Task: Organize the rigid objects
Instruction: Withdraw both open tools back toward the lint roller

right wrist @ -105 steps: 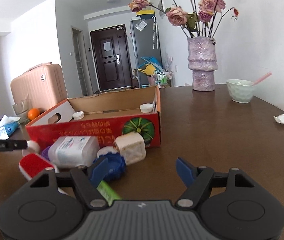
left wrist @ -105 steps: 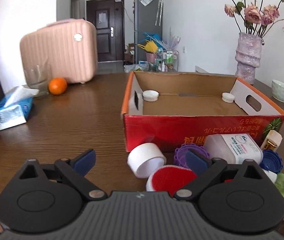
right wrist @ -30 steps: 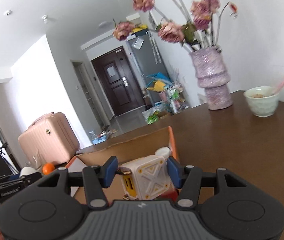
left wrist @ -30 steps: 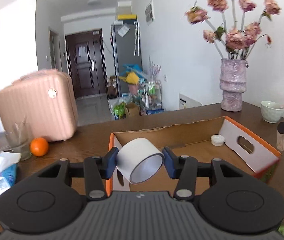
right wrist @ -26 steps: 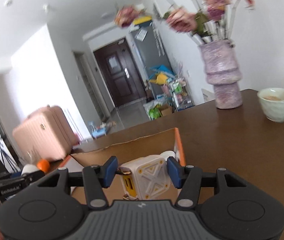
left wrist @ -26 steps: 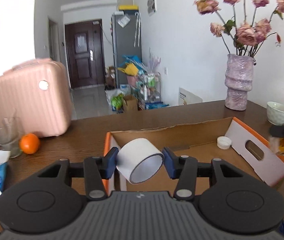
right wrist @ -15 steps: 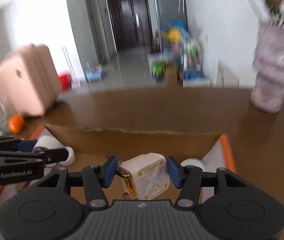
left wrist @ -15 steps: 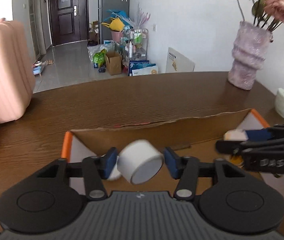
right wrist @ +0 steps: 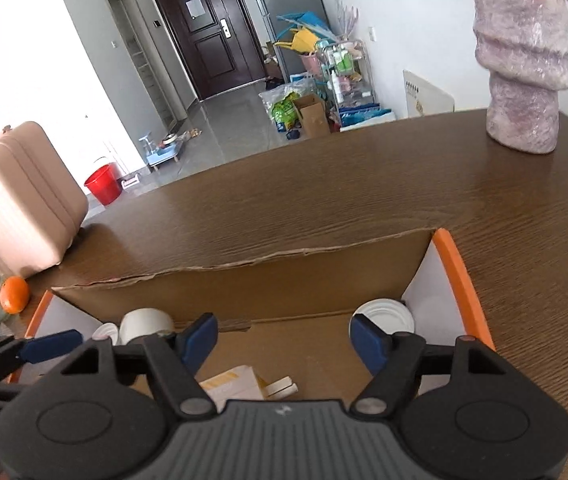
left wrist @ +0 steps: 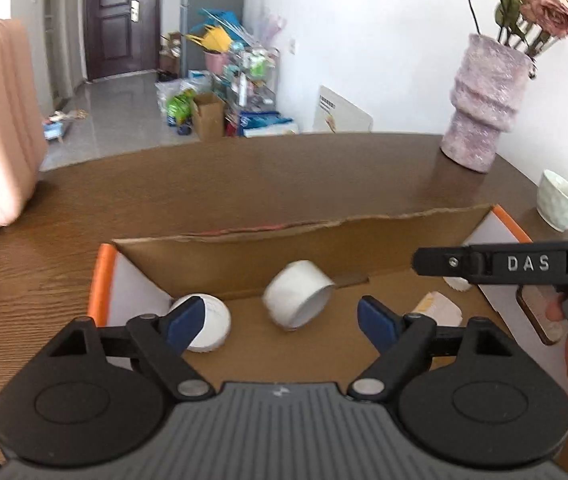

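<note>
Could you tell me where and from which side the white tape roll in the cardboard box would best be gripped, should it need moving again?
The white tape roll lies tilted in the cardboard box, its open end facing front-right. I would probably come from above and close the jaws across its curved outer wall, since its round sides are free. The left gripper, jaws opening and empty, is already nearest.

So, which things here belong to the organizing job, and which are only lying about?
Job:
- cardboard box
- white tape roll, loose in the box
- white cube on the box floor
- white caps
- left gripper and right gripper, jaws opening, nothing between them

Lying about:
- vase
- bowl
- pink suitcase
- orange
</note>
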Demonstrator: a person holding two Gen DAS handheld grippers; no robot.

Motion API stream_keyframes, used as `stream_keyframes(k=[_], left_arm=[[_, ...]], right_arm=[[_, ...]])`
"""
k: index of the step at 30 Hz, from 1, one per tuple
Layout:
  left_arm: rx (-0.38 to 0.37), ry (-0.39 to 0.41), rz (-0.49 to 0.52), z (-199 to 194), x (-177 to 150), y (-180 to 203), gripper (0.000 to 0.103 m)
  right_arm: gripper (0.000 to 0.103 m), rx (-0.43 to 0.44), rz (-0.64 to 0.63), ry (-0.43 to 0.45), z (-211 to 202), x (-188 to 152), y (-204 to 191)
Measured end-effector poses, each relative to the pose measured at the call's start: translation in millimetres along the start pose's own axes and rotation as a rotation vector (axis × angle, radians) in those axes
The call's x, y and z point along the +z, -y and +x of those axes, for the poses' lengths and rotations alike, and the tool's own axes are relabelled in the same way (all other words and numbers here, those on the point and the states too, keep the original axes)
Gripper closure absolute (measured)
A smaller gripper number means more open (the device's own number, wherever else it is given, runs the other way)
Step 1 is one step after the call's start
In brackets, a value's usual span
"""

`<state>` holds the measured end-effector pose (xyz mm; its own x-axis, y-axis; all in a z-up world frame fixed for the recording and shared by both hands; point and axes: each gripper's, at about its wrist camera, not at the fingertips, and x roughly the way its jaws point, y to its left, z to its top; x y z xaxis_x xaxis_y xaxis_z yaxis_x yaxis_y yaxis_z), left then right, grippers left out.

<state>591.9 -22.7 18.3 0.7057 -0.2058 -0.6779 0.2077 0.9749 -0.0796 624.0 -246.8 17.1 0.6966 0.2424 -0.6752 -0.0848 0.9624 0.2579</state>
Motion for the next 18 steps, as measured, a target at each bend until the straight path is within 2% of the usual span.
stream_keyframes(k=[4, 7, 9, 14, 18], left_arm=[[0.018, 0.038, 0.013, -20, 4, 2, 0.016], [0.041, 0.065, 0.019, -42, 4, -3, 0.015], [0.057, 0.079, 0.016, -58, 2, -8, 0.014], [0.128, 0.123, 0.030, -105, -12, -20, 0.012], [0.157, 0.190, 0.070, -152, -35, -19, 0.002]], right_arm=[[0.030, -0.034, -0.076, 0.027, -14, -4, -8], [0.027, -0.030, -0.099, 0.051, -40, -5, -11], [0.021, -0.034, -0.124, 0.082, -60, -9, -10], [0.019, -0.105, -0.181, 0.148, -115, -29, 0], [0.016, -0.121, -0.172, 0.199, -160, -51, 10]])
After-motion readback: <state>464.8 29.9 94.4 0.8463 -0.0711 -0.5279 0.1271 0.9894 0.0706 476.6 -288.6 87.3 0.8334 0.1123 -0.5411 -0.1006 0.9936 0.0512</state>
